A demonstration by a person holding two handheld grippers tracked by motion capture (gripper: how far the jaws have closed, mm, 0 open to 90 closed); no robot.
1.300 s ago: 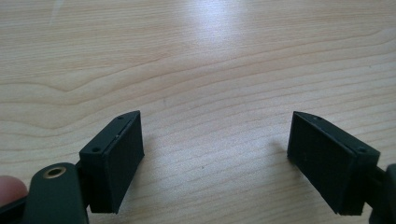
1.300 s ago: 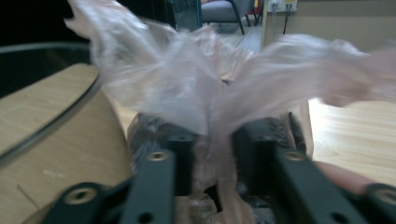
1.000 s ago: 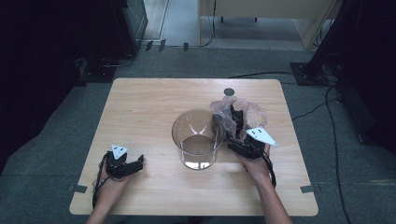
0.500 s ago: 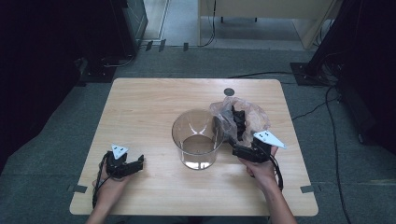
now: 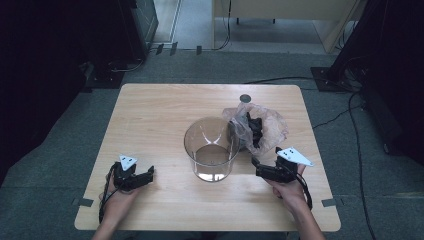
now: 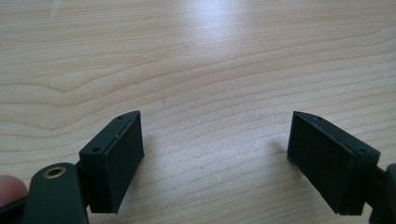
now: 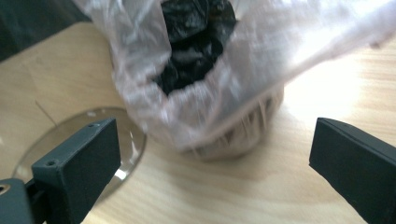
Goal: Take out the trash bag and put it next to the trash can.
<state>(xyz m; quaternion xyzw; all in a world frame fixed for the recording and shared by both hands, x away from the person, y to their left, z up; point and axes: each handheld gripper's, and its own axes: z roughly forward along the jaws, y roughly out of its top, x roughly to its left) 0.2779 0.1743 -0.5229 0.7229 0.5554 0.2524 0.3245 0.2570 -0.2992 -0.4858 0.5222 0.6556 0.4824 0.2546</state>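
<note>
Plastic bag (image 5: pixel 257 127) of dark stuff sits on the table (image 5: pixel 160 115) just beyond the right gripper (image 5: pixel 257 167), beside the glass bowl (image 5: pixel 211 147); left gripper (image 5: pixel 145 176) rests well apart. Left gripper view: jaws spread over bare wood. Right gripper view: jaws, just opened wide, frame the bag (image 7: pixel 224 79) untouched.

We see a pale wooden table (image 5: pixel 160 115) with wavy brown grain, and on it a clear glass bowl (image 5: pixel 212 148). Right of it, a cloudy translucent plastic bag (image 5: pixel 270 125) holds black contents (image 7: pixel 196 37). Both grippers (image 5: pixel 263 167) (image 5: pixel 141 176) are black, each topped with a grey plate.
</note>
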